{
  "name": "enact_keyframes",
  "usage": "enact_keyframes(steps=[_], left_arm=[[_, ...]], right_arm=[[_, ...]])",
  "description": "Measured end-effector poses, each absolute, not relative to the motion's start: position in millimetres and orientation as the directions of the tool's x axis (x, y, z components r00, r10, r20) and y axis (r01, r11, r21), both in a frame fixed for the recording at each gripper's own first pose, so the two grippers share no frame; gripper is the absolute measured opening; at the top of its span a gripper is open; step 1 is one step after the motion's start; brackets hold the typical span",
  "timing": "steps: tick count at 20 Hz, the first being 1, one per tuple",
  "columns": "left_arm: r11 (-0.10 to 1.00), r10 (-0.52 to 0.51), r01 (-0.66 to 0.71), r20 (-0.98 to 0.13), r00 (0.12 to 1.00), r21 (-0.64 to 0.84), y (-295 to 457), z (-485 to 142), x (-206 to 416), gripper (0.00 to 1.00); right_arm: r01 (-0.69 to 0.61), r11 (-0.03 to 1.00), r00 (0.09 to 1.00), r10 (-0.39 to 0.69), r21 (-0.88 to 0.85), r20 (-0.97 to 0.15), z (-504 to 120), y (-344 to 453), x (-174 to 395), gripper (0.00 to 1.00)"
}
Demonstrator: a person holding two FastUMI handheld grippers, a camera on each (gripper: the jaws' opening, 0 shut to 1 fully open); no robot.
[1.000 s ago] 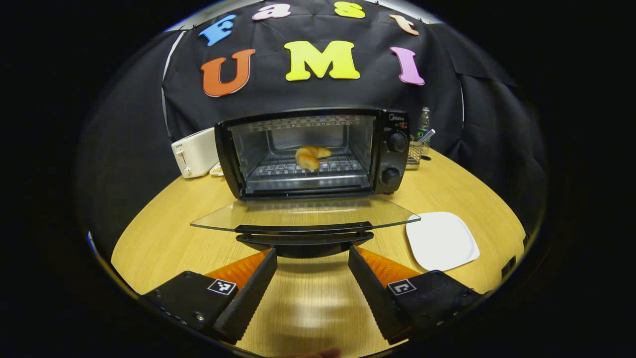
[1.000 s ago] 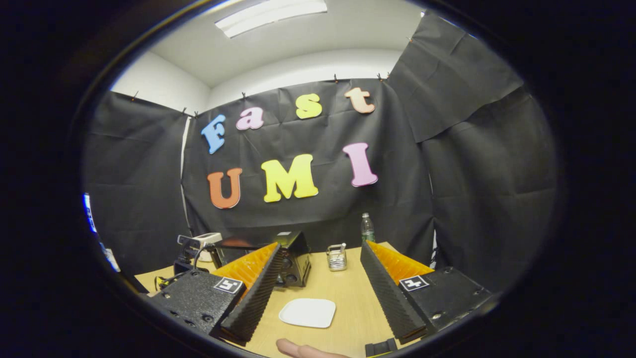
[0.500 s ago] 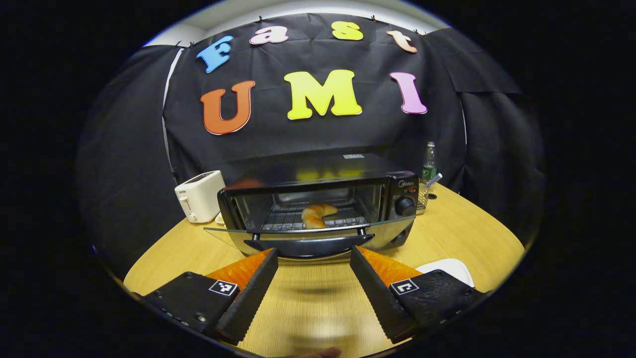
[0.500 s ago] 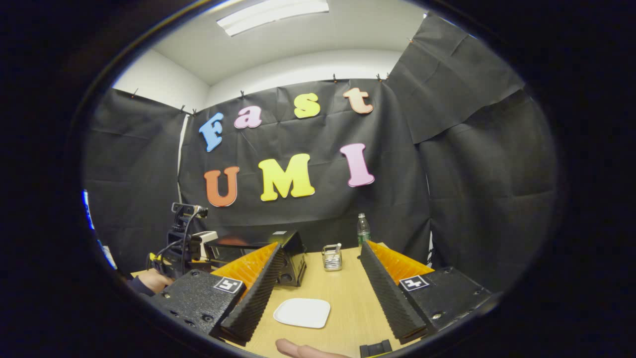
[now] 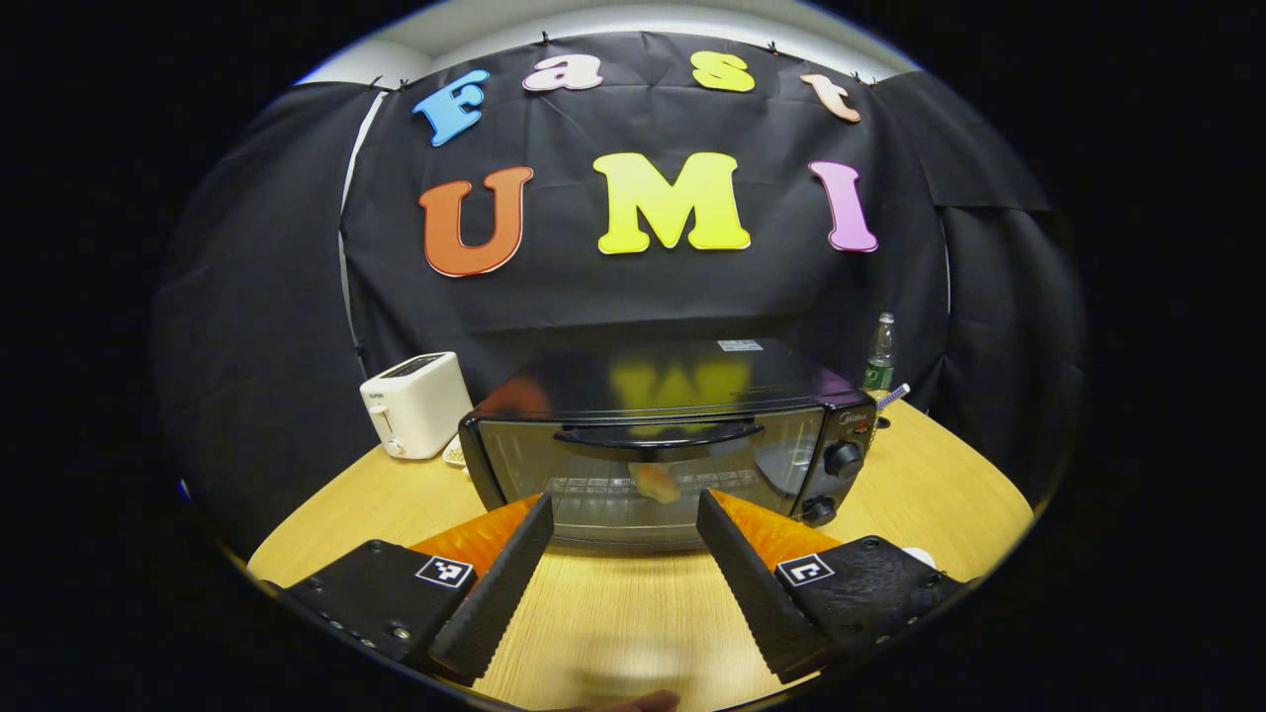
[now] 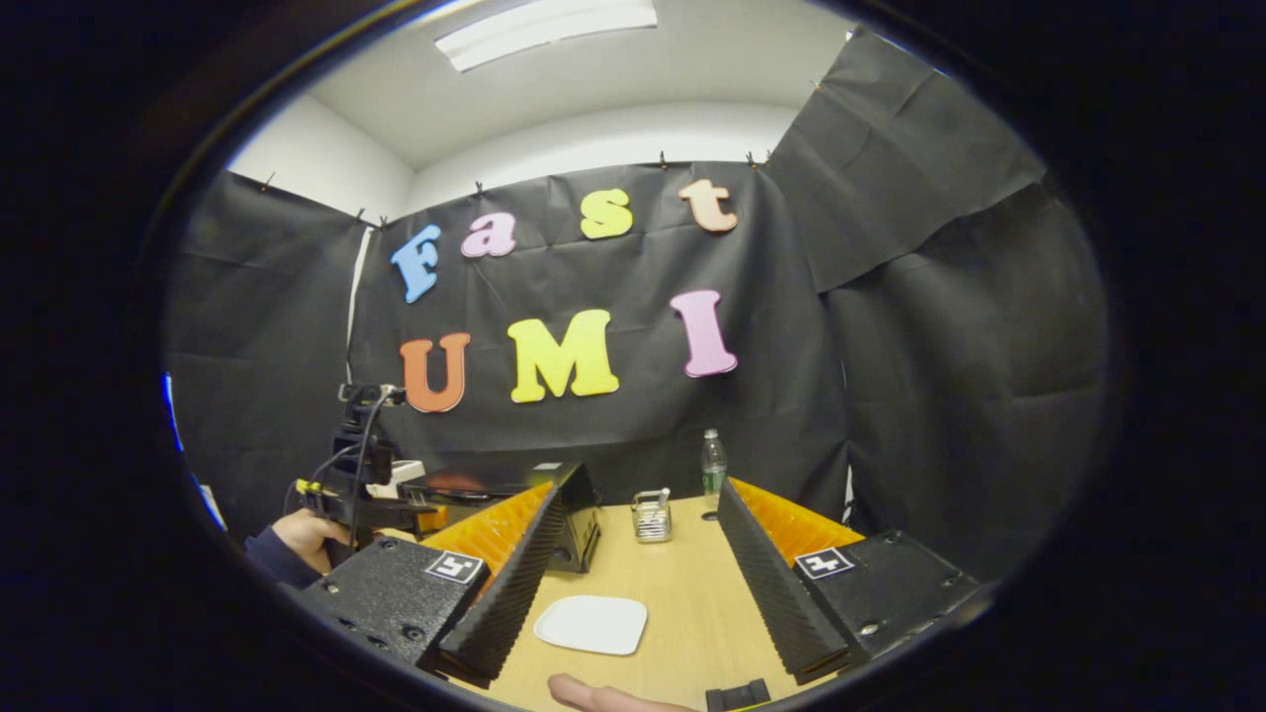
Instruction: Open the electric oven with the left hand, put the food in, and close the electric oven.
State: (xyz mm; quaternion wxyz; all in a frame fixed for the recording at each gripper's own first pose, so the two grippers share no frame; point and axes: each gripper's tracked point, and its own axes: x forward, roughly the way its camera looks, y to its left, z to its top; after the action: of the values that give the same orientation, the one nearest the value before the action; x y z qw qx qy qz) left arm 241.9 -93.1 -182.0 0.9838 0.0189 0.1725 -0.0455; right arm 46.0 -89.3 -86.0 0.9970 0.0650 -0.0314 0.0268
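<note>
Now shut: electric oven (image 5: 653, 445) on the counter (image 5: 613, 613), food (image 5: 655, 482) inside. Left tool (image 5: 621, 569) released, right tool (image 6: 643, 583) likewise. Nothing left but withdrawing.

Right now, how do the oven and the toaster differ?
The oven is black, wide and low with a glass door, now shut; the toaster is white, smaller, with its slots on top. The oven holds bread; nothing sticks out of the toaster. Both stand on the table.

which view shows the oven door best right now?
Left gripper view. The oven faces the camera, its glass door upright against the front, handle at the top, food visible behind the glass. The right gripper view catches the oven side-on, mostly behind a finger.
</note>
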Motion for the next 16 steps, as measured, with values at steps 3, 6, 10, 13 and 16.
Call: enact_keyframes(steps=[3, 6, 10, 13, 16], left_arm=[[0.996, -0.084, 0.093, -0.302, 0.95, 0.016, -84, -159, 224, 0.96], [0.995, -0.094, 0.096, -0.258, 0.962, -0.005, -81, -133, 200, 0.96], [0.995, -0.096, 0.094, -0.176, 0.98, -0.02, -73, -95, 161, 0.96], [0.996, -0.087, 0.086, -0.126, 0.988, -0.02, -66, -73, 128, 0.95], [0.997, -0.078, 0.078, -0.082, 0.994, -0.006, -64, -60, 93, 0.95]], right_arm=[[-0.063, 0.99, 0.996, 0.054, 0.13, 0.067, -84, -87, 43, 0.95], [-0.058, 0.99, 0.996, 0.049, 0.131, 0.072, -81, -88, 41, 0.95], [-0.06, 0.989, 0.996, 0.051, 0.135, 0.069, -80, -88, 39, 0.95], [-0.067, 0.988, 0.996, 0.059, 0.14, 0.064, -80, -87, 38, 0.95], [-0.079, 0.986, 0.996, 0.073, 0.146, 0.051, -82, -82, 36, 0.95]])
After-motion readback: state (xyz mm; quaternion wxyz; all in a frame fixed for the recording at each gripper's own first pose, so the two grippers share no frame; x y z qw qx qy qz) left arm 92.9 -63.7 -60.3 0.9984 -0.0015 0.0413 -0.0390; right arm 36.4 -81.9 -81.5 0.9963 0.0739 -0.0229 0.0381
